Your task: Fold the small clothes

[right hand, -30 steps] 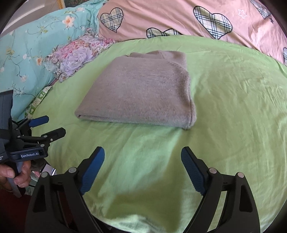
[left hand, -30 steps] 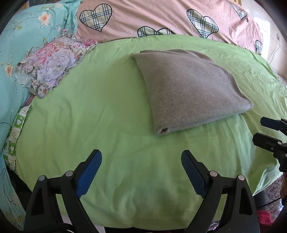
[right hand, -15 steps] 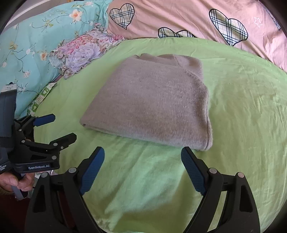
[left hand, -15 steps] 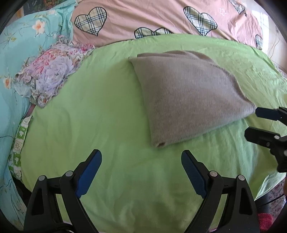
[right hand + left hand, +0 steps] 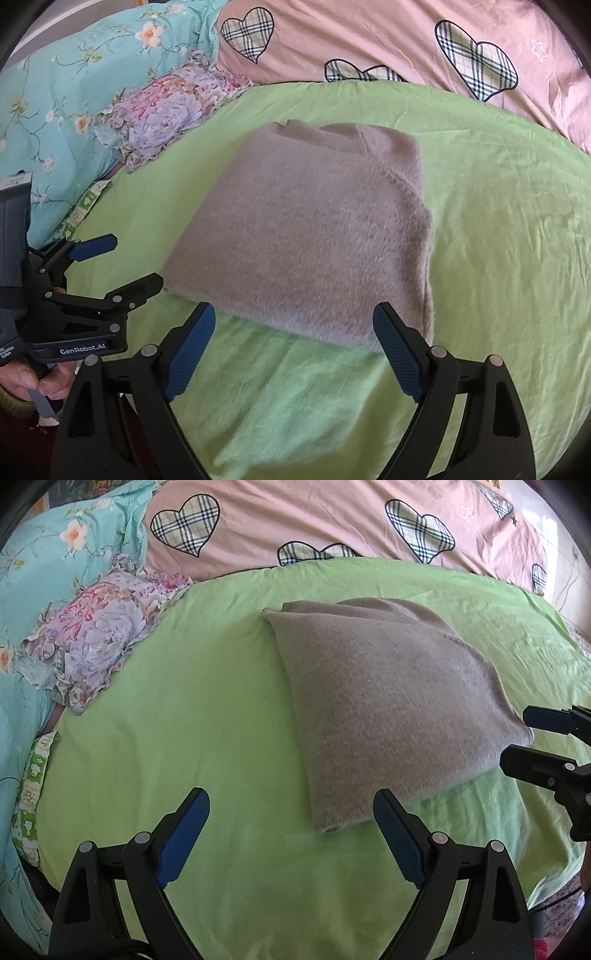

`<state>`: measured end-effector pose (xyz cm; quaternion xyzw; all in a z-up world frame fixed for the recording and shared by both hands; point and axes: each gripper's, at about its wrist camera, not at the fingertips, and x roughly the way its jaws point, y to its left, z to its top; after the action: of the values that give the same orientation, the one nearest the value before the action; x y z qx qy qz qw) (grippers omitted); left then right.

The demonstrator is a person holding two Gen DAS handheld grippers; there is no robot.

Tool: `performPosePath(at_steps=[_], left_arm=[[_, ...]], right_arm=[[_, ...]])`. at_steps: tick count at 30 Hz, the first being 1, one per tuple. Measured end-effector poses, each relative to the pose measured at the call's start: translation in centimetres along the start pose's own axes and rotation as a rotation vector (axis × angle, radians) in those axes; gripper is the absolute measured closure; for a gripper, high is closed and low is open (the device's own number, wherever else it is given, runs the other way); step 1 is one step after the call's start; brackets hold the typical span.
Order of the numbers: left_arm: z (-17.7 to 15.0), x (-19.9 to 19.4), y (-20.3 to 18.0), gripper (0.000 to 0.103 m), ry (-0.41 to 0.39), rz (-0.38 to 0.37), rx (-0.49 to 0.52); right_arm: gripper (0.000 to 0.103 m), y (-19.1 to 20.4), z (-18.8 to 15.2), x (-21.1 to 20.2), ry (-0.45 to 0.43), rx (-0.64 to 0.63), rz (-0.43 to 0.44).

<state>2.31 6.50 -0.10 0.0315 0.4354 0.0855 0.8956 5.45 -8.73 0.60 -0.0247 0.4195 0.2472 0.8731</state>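
The grey sweater [image 5: 314,240] lies folded flat on the green sheet [image 5: 498,221] of the bed. Its near folded edge runs crosswise just ahead of the right hand-held gripper [image 5: 293,328], whose 2 jaws stand wide and empty. The left hand-held gripper [image 5: 291,819], equally wide and empty, has the sweater's near corner just ahead to its right. The right one looks nearer.
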Motion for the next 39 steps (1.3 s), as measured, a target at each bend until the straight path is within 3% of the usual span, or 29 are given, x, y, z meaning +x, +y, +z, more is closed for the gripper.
performPosePath(at_steps=[15,39], left_arm=[[1.7,0.5,0.6,0.012,-0.007,-0.007,-0.035],[1.6,0.6,0.6,0.012,0.004,-0.023,-0.051]], right_arm=[[0.015,0.1,1.7,1.3,0.027,0.003,0.016],[0.015,-0.1,1.8,2.0,0.032,0.028,0.023]])
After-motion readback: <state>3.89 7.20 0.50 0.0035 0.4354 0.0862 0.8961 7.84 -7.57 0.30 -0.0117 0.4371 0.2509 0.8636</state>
